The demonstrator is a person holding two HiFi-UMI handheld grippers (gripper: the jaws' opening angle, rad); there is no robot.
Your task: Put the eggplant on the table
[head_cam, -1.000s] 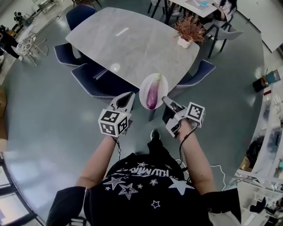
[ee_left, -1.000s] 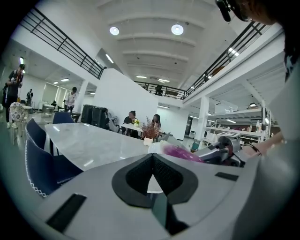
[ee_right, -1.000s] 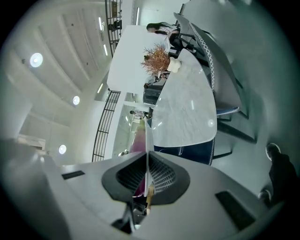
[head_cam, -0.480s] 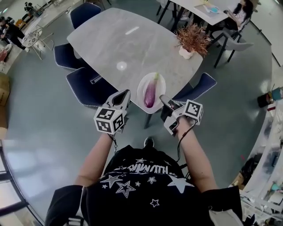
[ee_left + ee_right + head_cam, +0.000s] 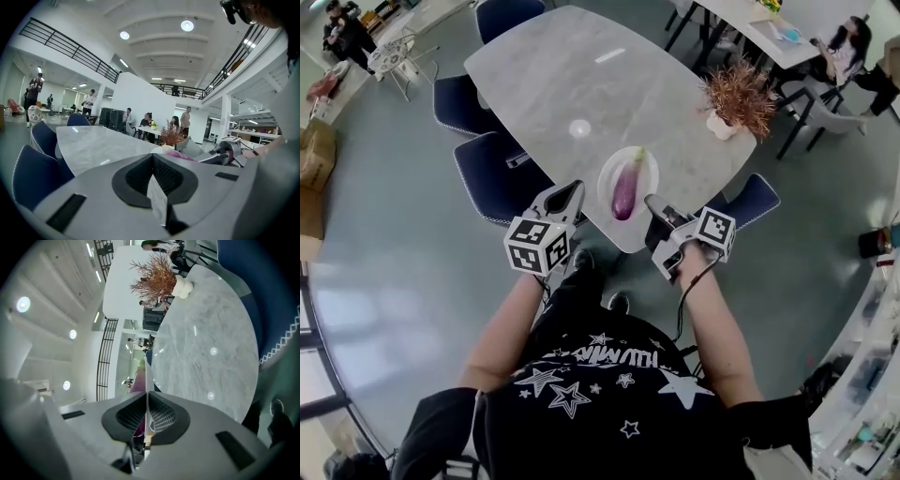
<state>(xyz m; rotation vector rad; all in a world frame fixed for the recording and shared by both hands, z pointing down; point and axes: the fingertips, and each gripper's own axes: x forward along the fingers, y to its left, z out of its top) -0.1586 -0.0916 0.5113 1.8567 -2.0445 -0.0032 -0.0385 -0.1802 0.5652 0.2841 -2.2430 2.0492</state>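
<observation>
— At the table's [image 5: 572, 84] near edge, what's gripped?
— Right gripper [image 5: 652, 202] pinches the plate [image 5: 646, 161] carrying the eggplant [image 5: 624, 190]; left gripper [image 5: 572, 193] is closed, alongside.
— Room?
— Open tabletop beyond. Only the right gripper view shows the pinched rim.

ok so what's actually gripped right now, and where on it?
The white plate, by its rim: left gripper on its left edge, right gripper on its near-right edge. The eggplant just lies on it, ungripped.

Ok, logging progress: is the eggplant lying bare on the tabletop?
No, the eggplant lies on a white plate at the near edge of the table.
</observation>
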